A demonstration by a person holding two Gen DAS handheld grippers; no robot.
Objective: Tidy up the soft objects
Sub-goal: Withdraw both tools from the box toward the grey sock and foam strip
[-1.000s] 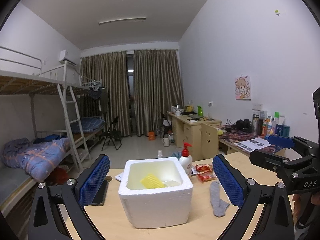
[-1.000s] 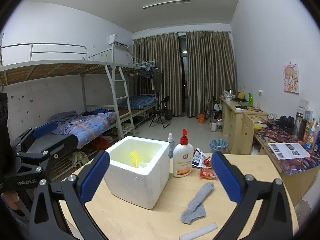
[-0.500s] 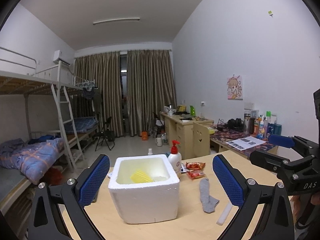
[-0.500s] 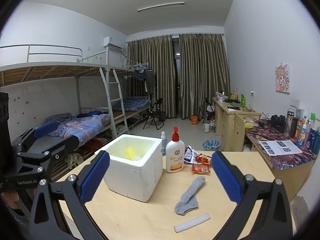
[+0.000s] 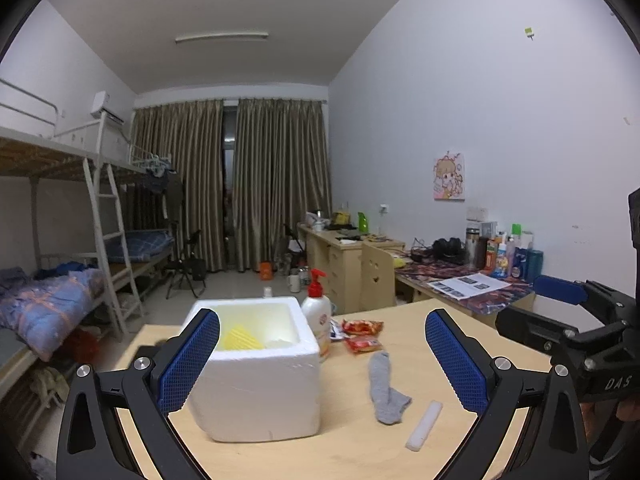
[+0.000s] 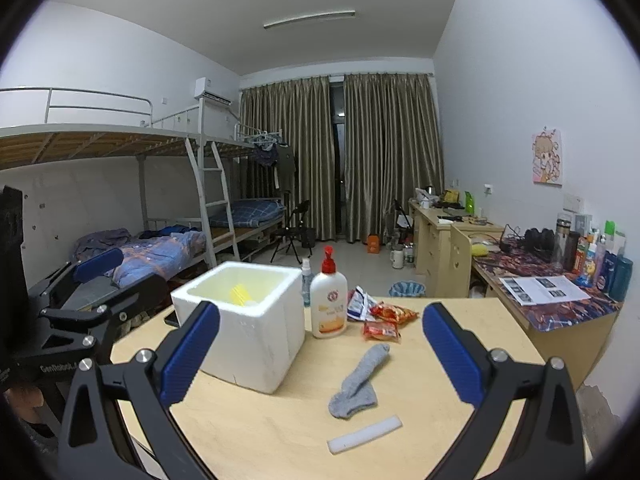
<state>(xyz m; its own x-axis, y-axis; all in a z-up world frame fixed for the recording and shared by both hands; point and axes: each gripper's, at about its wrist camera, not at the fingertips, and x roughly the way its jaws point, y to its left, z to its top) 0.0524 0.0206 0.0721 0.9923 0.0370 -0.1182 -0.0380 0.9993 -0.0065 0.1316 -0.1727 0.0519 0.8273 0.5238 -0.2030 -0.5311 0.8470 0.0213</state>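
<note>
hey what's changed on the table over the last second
Both claws, left and right, pulled back from the table, bringing the white strip into view. Nothing was gripped or released. The sock, foam box, bottle and snack packs stayed put; both claws remain open and empty.

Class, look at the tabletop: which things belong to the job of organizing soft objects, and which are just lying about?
Belong to the job:
grey sock
white foam strip
white foam box, with a yellow item already inside

Just lying about:
pump bottle
small spray bottle
red snack packets
</note>
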